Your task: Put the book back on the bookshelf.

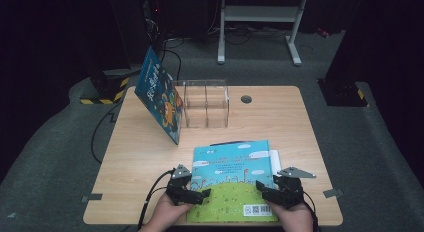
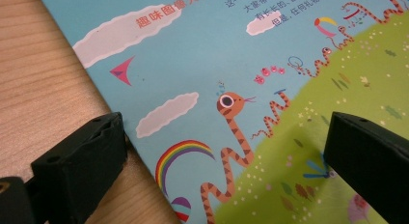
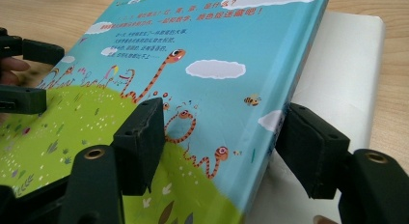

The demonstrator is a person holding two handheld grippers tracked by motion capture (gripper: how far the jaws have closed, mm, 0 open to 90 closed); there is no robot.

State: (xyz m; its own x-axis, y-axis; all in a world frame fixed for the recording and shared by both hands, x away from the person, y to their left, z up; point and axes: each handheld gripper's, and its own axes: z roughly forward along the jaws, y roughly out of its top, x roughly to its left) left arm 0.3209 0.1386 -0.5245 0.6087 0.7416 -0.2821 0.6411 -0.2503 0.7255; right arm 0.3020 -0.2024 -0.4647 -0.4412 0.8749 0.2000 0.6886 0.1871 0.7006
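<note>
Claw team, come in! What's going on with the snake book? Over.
Left claw open, astride the book's edge. Right claw open, jaws either side of the raised cover of the blue-and-green snake picture book. Nothing in the way.

I have both hands low at my near edge of the high view, each wrapped around its tool. My left hand-held gripper points inward to the right, its two black jaws spread wide. My right hand-held gripper points inward to the left, its jaws set partly apart, one above and one below. A cable trails from each.
</note>
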